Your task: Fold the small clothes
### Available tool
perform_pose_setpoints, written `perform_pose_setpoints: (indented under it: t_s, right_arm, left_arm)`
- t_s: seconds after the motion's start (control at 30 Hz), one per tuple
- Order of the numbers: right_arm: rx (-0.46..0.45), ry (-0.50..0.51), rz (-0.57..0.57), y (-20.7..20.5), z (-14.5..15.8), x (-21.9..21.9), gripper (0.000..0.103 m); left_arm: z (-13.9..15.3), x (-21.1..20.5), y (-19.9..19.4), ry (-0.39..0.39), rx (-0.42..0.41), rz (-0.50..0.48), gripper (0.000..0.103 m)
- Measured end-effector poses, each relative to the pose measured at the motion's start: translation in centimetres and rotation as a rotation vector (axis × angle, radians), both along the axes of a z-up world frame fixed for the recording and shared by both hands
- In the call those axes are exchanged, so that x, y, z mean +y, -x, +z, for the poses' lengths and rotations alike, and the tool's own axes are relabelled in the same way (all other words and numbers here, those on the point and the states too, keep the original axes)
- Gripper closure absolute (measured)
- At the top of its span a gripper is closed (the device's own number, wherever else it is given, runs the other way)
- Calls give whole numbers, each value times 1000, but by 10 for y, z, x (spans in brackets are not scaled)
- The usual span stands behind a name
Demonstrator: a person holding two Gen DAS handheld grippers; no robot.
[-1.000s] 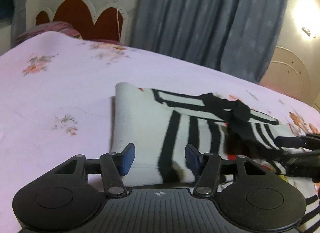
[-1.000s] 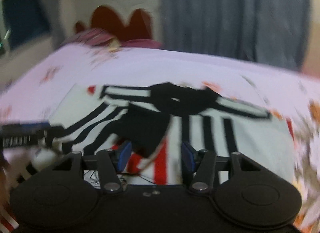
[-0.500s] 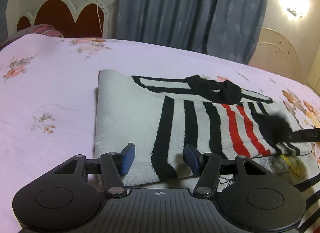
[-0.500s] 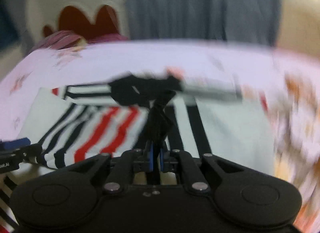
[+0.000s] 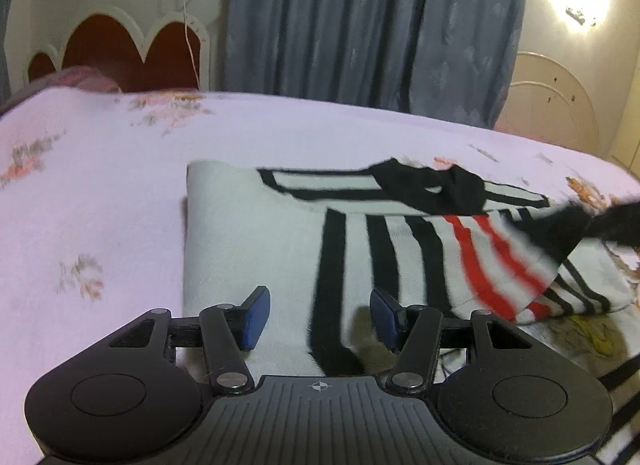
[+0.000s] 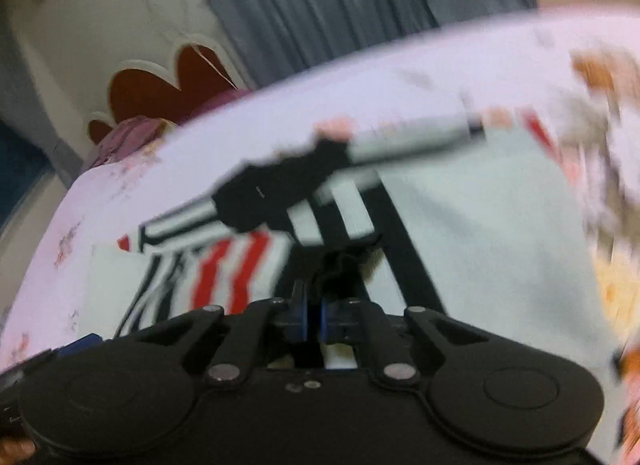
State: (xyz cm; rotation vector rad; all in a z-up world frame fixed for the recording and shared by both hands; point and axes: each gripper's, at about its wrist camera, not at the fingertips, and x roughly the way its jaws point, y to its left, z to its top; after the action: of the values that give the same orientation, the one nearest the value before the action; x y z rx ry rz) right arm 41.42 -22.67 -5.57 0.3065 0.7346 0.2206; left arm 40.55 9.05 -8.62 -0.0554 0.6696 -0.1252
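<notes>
Striped top (image 5: 256,233) lies mid-bed (image 5: 100,193), partly folded; sleeve (image 6: 332,265) fold underway, more folds left. Right gripper (image 6: 314,317) has just clamped the black cuff; left gripper (image 5: 316,315) half-open over hem, empty.

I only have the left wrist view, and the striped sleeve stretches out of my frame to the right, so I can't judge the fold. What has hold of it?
Observer: The right gripper does. Its jaws have just closed, and the sleeve's black cuff is pinched between the pads.
Operator: What lies beyond the sleeve on that side of the garment?
Observer: A plain white panel with no stripes across it, lying flat on the floral bedsheet. The red-striped part sits on the other side of the gripper.
</notes>
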Motion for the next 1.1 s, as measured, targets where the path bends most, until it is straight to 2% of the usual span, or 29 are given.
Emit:
perform_pose_setpoints:
  t_s: [0.07,0.13,0.17,0.27,0.4,0.47,0.53,0.57,0.67,0.73,0.8,0.83,0.9,0.97,1.03,1.1]
  right_arm:
    - [-83,20,1,6,21,1,97]
    - [-113,56,-12,11,28,-4,97]
    - [-92,80,-20,11,22,-7,97]
    - [69,117,-33,0,-17,-15,97]
    - [82,100,-45,5,-28,-18,96]
    - [79,111,-68,4,-24,-20,87]
    - [4,153,-135,10,-10,-22,63]
    - [-39,159,-141,11,-3,-23,60]
    - [-49,151,-51,-7,6,-15,74]
    - [2,145,31,-25,1,-1,91]
    - [86,205,41,-41,-17,11,91]
    - [116,242,22,-46,-27,13,95]
    - [104,209,-20,-47,-26,8,95]
    - [85,201,-45,-47,-20,8,84]
    - [32,212,-45,-40,-12,14,65]
    - [9,196,-7,-42,-8,27,66]
  left_arm:
    - [2,-5,-5,-23,-3,-3,47]
    - [-3,-11,-12,-45,33,-25,47]
    - [-7,-12,-14,-58,52,-29,47]
    - [-10,-12,-12,-65,44,-39,47]
    - [-9,-8,-9,-67,49,-56,47]
    - [-4,-7,-9,-62,56,-57,47]
    - [8,-3,-10,-61,11,-56,47]
    - [12,0,-14,-66,-6,-55,47]
    - [19,10,-43,-82,-3,-43,47]
    - [17,19,-70,-73,30,-44,46]
    - [3,29,-103,-91,101,-32,46]
    - [-4,37,-116,-70,128,-38,36]
    - [-6,53,-124,2,111,-27,34]
    - [1,55,-117,5,97,-25,34]
    - [7,48,-99,2,64,-23,34]
    - [10,34,-85,21,34,-50,34]
